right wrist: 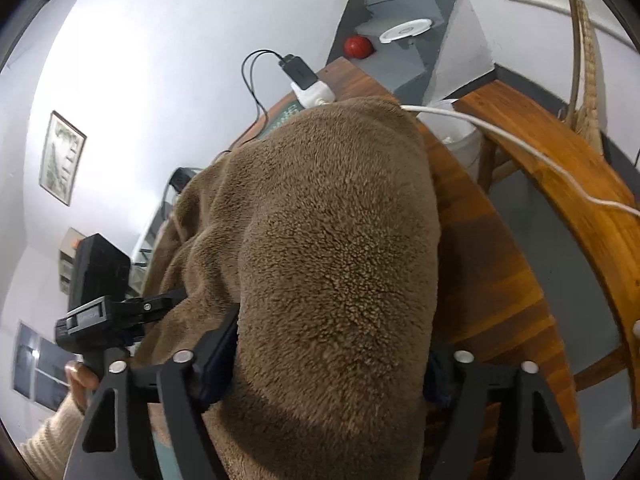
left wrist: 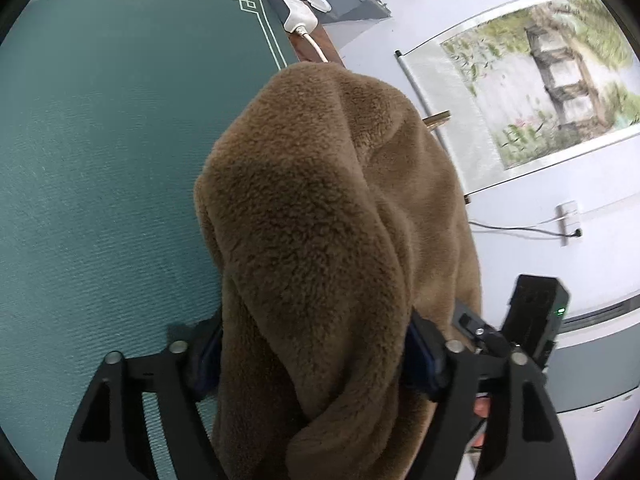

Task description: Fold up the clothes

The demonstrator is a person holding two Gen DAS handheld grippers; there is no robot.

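A brown fleece garment (left wrist: pixel 320 216) fills the middle of the left wrist view, bunched between the fingers of my left gripper (left wrist: pixel 316 360), which is shut on it above the green mat (left wrist: pixel 100 140). In the right wrist view the same brown fleece garment (right wrist: pixel 332 248) hangs thick between the fingers of my right gripper (right wrist: pixel 328 368), shut on it above the wooden table (right wrist: pixel 488 272). The other gripper (left wrist: pixel 532 320) shows at the right of the left wrist view and the other gripper (right wrist: pixel 100 312) at the left of the right wrist view, held by a hand (right wrist: pixel 78 384). Fingertips are hidden by the fleece.
A white power strip (left wrist: pixel 288 4) with black plugs lies at the mat's far corner; its cable (right wrist: pixel 520 148) crosses a wooden chair (right wrist: pixel 580 208). A scroll painting (left wrist: pixel 532 80) hangs on the wall. A red ball (right wrist: pixel 359 47) sits on grey stairs (right wrist: pixel 412 12).
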